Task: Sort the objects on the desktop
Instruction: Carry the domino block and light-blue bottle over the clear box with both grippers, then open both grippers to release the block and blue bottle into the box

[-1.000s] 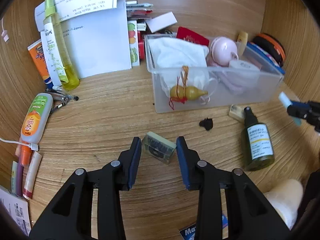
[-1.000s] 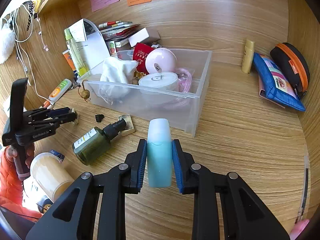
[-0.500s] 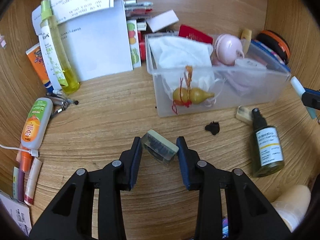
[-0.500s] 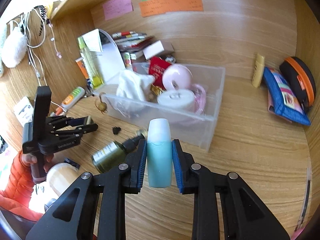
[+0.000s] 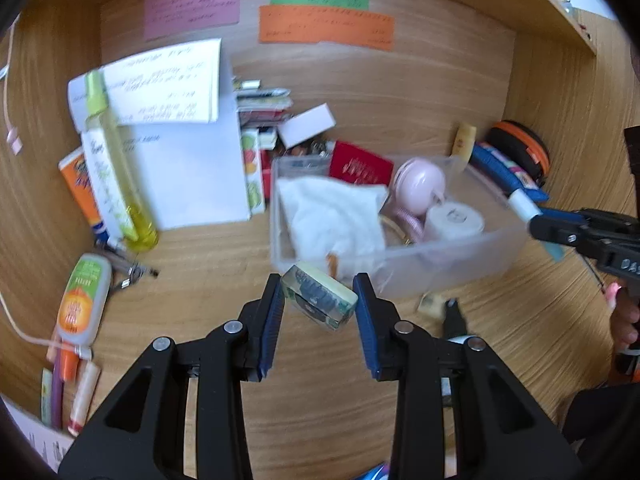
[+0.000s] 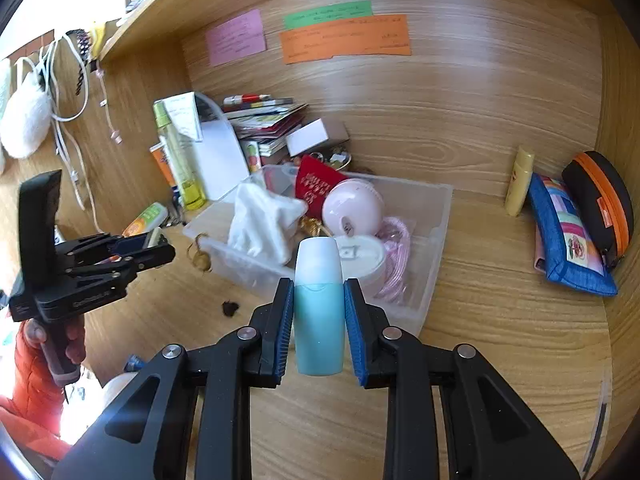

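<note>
Both your hands have risen since the earlier frames, lifting the loads off the tabletop. Your left gripper holds the small box tilted between its fingers; your right gripper grips the blue bottle upright. You look mid-carry; next, bring each over the bin and release above a free spot. Only the right view shows the bin's open right side; only the left view shows the spray bottle below.

Motion is blurring the sticky notes (writing unreadable) at 12 o'clock; the dark spray bottle is hiding behind the left hand-held gripper.
</note>
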{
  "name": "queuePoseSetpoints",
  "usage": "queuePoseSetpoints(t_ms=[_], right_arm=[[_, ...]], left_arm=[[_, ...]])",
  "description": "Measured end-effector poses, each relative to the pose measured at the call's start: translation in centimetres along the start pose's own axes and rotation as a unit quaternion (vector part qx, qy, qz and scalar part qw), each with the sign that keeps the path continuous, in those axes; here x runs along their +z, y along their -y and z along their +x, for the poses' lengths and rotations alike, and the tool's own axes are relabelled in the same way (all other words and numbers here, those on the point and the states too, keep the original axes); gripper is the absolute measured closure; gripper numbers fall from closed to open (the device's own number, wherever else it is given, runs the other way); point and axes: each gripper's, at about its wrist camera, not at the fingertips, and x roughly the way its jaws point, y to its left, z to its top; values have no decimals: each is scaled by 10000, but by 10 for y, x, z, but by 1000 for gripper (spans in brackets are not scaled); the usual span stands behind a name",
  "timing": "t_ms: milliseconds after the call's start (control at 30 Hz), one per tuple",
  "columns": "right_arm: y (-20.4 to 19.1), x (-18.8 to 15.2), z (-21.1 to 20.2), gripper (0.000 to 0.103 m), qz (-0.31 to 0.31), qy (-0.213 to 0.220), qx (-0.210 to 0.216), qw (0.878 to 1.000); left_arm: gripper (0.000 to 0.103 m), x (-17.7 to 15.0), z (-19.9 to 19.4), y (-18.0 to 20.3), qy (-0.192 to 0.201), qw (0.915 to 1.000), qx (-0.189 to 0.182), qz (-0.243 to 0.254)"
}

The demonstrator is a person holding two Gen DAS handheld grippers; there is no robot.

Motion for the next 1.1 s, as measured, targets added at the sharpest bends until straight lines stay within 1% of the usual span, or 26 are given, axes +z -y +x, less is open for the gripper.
queuePoseSetpoints(t_ms=[200,333,433,533,667,733,800,867,933,1033,1100], right_arm=[[15,12,7,80,194,50,-121,9997],[23,18,12,80,247,48,-241,9994],[26,21,21,80,245,-46,-278,9993],[27,17,23,80,236,-118,-199,9995],[18,2,14,80,3,-196,-101,9998],[12,-9,13,80,-111,-326,-16,9994],[8,-22,19,78,-180,-593,69,9981],[3,-35,30,78,-288,-849,-9,9960],[1,-46,40,78,-370,-1083,14,9934],[0,-58,54,78,-411,-1312,77,9905],[0,-62,60,78,-416,-1365,165,9896]], left_arm=[[68,22,6,8,135,9997,-189,54],[68,32,15,12,140,9994,-317,73],[68,36,25,15,84,9990,-424,93],[68,40,35,23,23,9985,-519,176],[68,45,50,34,-88,9972,-682,307],[68,47,57,38,-138,9968,-705,348],[68,49,66,42,-236,9960,-777,362],[68,49,72,45,-293,9956,-801,378],[68,48,78,48,-372,9951,-830,374],[68,47,84,51,-455,9948,-810,406],[68,46,88,53,-526,9945,-797,425]])
